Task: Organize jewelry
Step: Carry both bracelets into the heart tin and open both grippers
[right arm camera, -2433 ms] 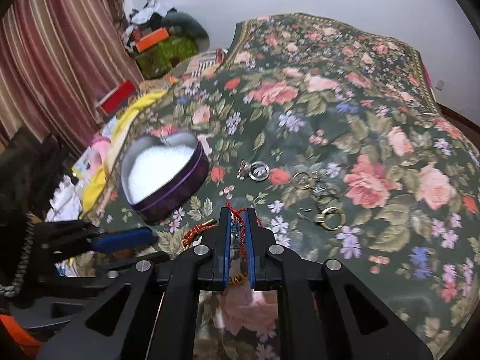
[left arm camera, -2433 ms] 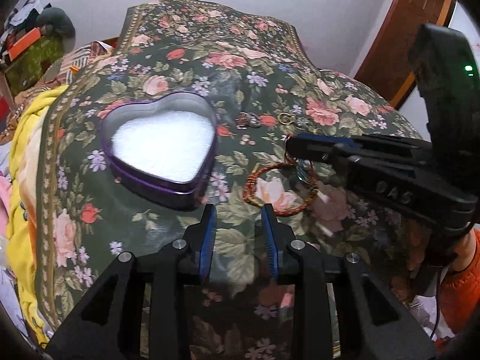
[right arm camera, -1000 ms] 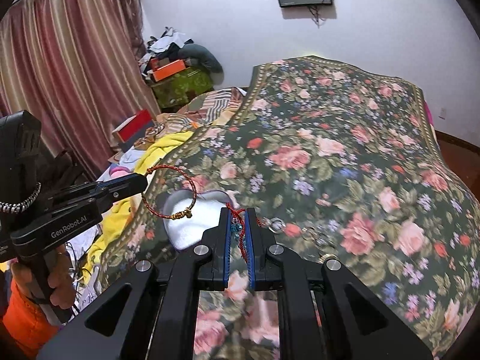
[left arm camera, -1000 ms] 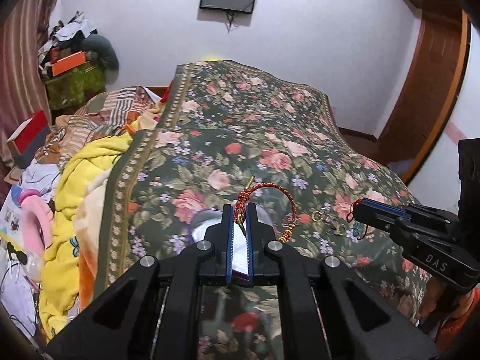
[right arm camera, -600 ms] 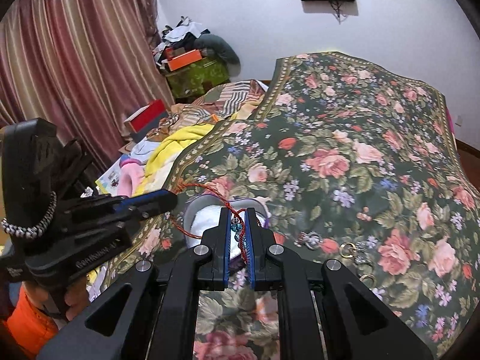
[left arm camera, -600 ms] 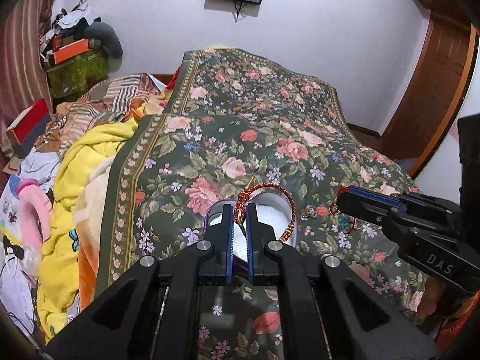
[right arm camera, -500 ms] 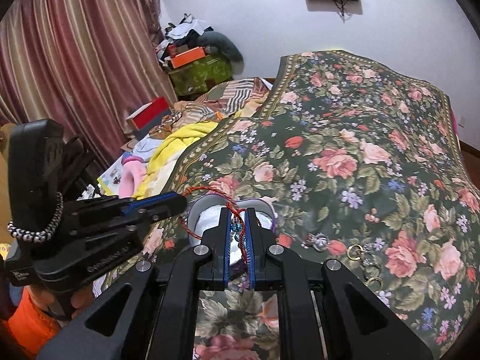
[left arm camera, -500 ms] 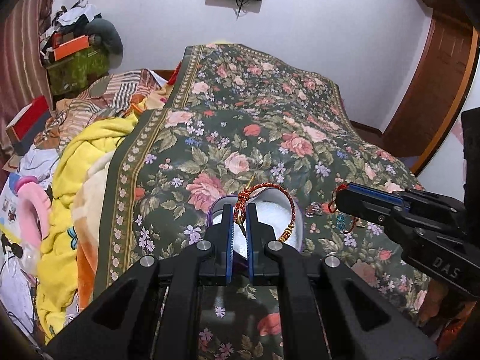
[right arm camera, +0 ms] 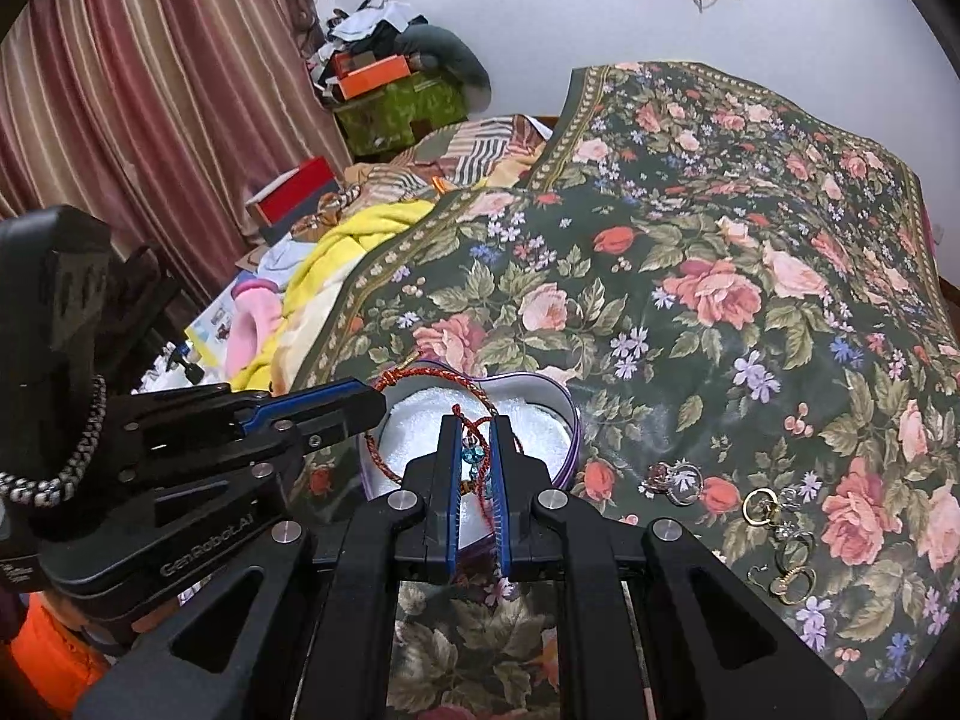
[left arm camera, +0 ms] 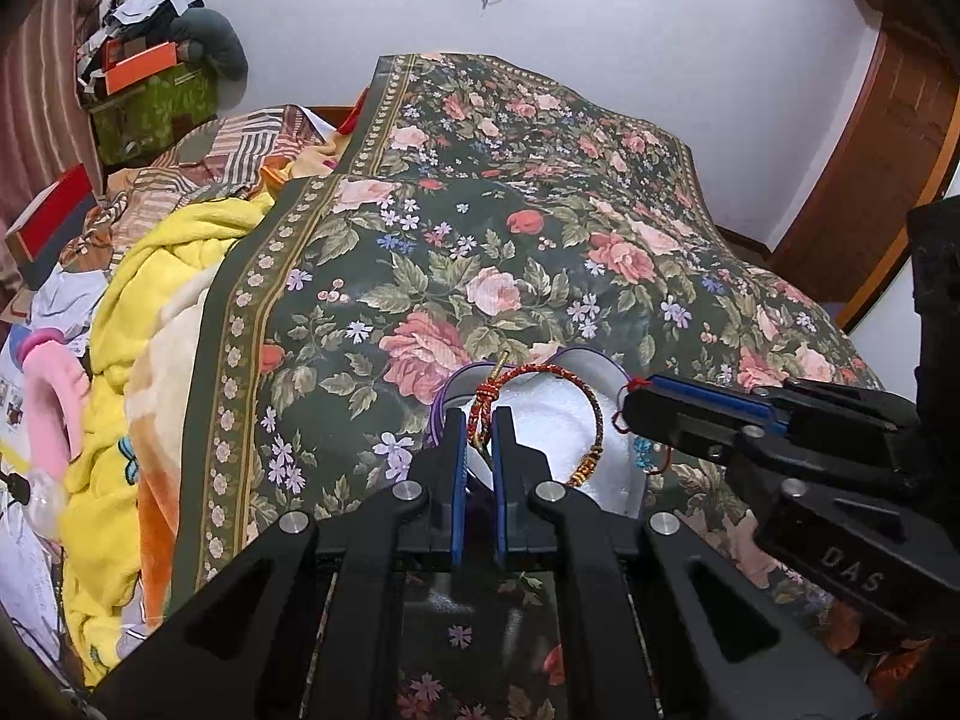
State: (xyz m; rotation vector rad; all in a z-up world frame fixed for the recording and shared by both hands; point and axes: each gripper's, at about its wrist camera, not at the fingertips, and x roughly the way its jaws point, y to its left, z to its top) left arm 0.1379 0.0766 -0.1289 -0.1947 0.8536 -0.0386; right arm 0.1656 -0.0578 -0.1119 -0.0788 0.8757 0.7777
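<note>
Left gripper (left arm camera: 478, 420): fingers narrow, pinching the knot of the red bracelet (left arm camera: 555, 381); the loop arcs up and to the right of the fingertips, its gold beads hanging low on the right.
Right gripper (right arm camera: 475, 427): fingers narrow, clamped on a thin red cord (right arm camera: 483, 483) with a blue charm (right arm camera: 473, 457) between the pads.
Tin (right arm camera: 540, 396): heart-shaped, purple-walled, white-lined; it sits on the bedspread just beyond and below both pairs of fingertips.
Bracelet and tin: the loop hangs over the white lining; whether it touches the lining cannot be told.
Grippers: close together, tips meeting over the tin, the right one coming in from the left gripper's right side.
Rings (right arm camera: 774, 516): several, gold and silver, lie on the bedspread (right arm camera: 720, 240) to the right of the right fingers, apart from the tin.
</note>
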